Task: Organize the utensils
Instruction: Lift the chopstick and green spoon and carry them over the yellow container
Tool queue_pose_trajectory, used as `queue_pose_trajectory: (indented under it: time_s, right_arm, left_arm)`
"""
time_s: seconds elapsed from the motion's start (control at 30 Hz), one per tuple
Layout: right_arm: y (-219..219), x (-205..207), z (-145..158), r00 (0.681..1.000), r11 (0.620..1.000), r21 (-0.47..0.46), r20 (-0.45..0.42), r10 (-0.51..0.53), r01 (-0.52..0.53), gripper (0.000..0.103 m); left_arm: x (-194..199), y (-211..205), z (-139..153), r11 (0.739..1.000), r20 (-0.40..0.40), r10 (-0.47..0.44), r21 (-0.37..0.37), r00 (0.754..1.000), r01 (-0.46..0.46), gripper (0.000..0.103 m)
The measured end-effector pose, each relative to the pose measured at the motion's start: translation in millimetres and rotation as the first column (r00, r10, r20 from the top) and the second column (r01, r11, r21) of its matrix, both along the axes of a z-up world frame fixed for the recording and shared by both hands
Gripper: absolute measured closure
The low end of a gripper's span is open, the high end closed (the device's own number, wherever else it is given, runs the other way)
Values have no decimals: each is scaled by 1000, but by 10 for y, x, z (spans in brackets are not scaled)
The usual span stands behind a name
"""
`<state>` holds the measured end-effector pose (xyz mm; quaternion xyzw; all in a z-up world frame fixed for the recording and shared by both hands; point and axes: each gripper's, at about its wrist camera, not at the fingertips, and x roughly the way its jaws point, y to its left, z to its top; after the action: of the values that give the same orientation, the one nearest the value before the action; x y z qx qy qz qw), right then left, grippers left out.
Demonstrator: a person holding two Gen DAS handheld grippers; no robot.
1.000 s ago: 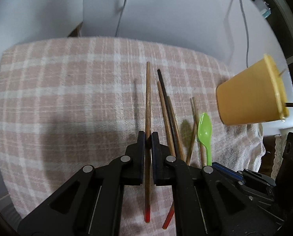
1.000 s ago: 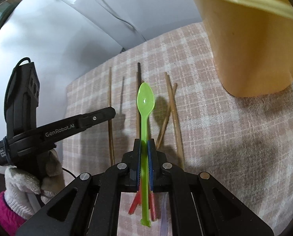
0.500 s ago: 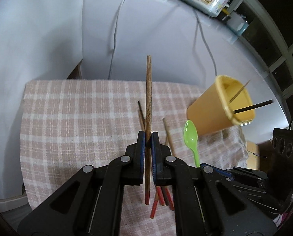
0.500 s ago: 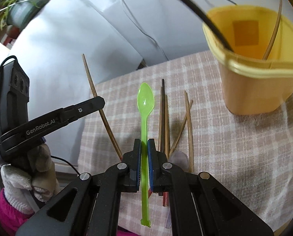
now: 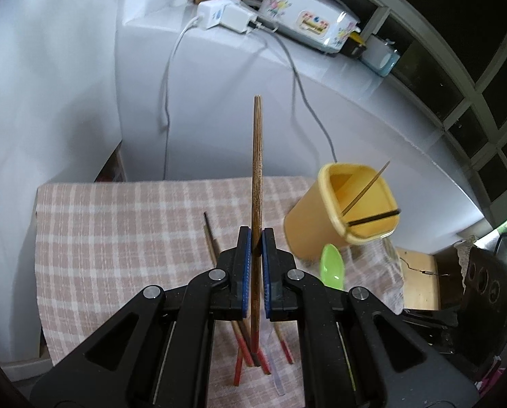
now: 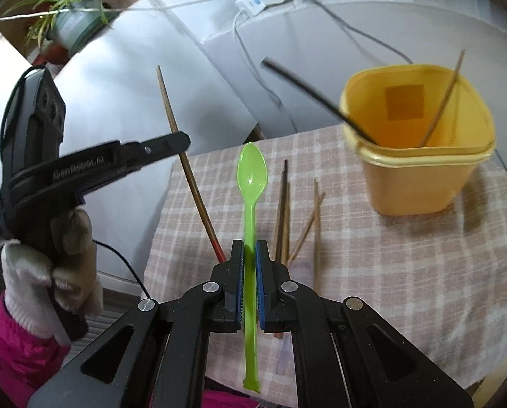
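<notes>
Chopstick (image 5: 257, 183) stands gripped mid-shaft in your left claw (image 5: 256, 248), raised off the table (image 5: 117, 238) left of the cup (image 5: 342, 217), so it can likely drop in tip-first. From the right wrist, your right claw (image 6: 249, 258) pinches the spoon (image 6: 251, 183) by its handle, bowl forward, left of the cup (image 6: 420, 176).

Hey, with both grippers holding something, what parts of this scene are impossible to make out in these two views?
- Left wrist view: the loose chopsticks on the cloth, mostly hidden behind the left gripper, so no count.
- Left wrist view: the green spoon, blurred, handle hidden by the gripper body.
- Right wrist view: the yellow cup, its bottom unseen, so how deep its two sticks reach.
</notes>
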<state>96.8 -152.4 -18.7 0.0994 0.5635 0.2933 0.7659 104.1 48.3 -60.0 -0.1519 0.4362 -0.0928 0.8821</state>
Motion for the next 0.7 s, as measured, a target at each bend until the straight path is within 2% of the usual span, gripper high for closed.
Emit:
queue_pose_trajectory:
  time_s: [0.37, 0.7]
  right_arm:
    - [-636, 86, 310, 986, 988, 12, 64, -152, 151, 98]
    - [-954, 478, 539, 956, 967, 28, 150, -253, 252, 98]
  left_arm:
    - [261, -245, 328, 999, 62, -52, 6, 997, 51, 99]
    - [605, -466, 589, 996, 116, -87, 23, 989, 85, 99]
